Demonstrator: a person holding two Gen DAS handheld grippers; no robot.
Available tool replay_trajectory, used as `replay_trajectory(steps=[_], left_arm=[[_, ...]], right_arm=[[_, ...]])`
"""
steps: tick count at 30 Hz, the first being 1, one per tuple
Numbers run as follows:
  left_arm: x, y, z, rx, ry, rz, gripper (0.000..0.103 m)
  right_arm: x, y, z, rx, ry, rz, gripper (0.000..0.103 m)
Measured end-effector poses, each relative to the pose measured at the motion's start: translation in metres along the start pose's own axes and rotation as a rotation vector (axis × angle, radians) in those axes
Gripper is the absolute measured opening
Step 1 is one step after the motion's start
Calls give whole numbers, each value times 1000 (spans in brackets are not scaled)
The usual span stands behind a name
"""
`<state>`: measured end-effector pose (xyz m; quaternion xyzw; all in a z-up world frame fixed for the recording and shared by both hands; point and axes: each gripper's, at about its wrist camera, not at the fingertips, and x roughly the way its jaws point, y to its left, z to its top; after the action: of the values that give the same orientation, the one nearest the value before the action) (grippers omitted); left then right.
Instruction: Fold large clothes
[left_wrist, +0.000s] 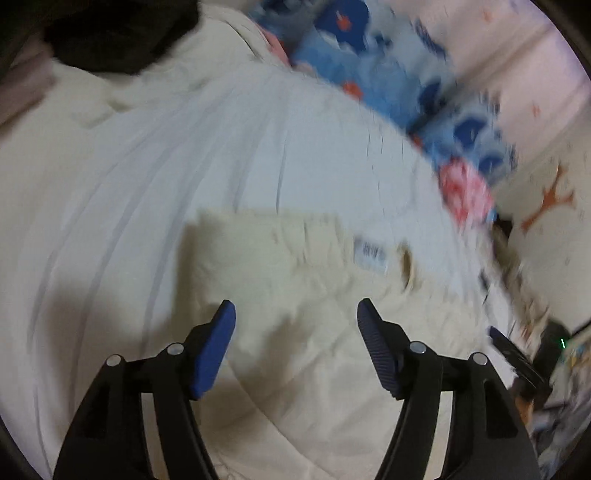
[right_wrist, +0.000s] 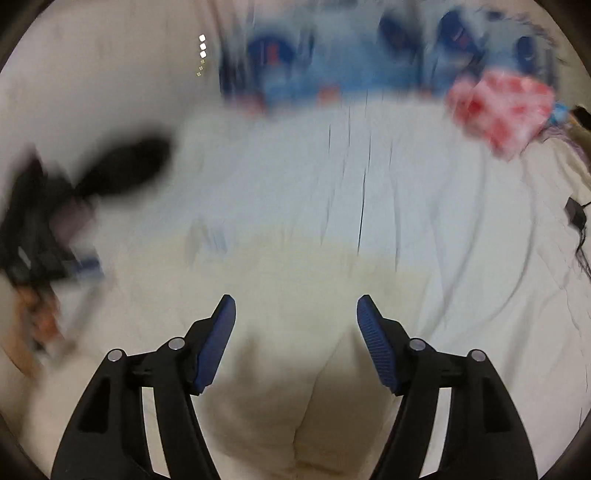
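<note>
A cream garment (left_wrist: 295, 280) lies flat on a white bed sheet (left_wrist: 221, 147), with a white label (left_wrist: 369, 254) near its upper right edge. My left gripper (left_wrist: 295, 314) is open and empty, hovering over the garment. In the right wrist view the same cream garment (right_wrist: 295, 295) lies below my right gripper (right_wrist: 295, 310), which is open and empty; a fold crease runs down beneath it. Both views are blurred.
A blue patterned blanket (left_wrist: 388, 74) and a pink-red cloth (left_wrist: 465, 192) lie at the far side of the bed; they also show in the right wrist view (right_wrist: 332, 62) (right_wrist: 506, 107). A dark item (left_wrist: 118, 37) sits far left. The other gripper shows blurred at left (right_wrist: 37, 229).
</note>
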<state>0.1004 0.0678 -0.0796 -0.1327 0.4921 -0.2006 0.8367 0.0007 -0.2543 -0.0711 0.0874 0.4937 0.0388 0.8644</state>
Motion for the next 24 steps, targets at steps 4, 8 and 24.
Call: replay_trajectory(steps=[4,8,24], left_arm=[[38,1,-9,8,92,62,66],[-34,10,-10,-43,60,-44,66],[-181,167,-282,-301,214,-519,86]], right_arm=[[-1,-2,-5,38,-9,-11,69],[-77,-4,-24,65,-69,122,73],[-196,-101,-305,638,64,715,96]])
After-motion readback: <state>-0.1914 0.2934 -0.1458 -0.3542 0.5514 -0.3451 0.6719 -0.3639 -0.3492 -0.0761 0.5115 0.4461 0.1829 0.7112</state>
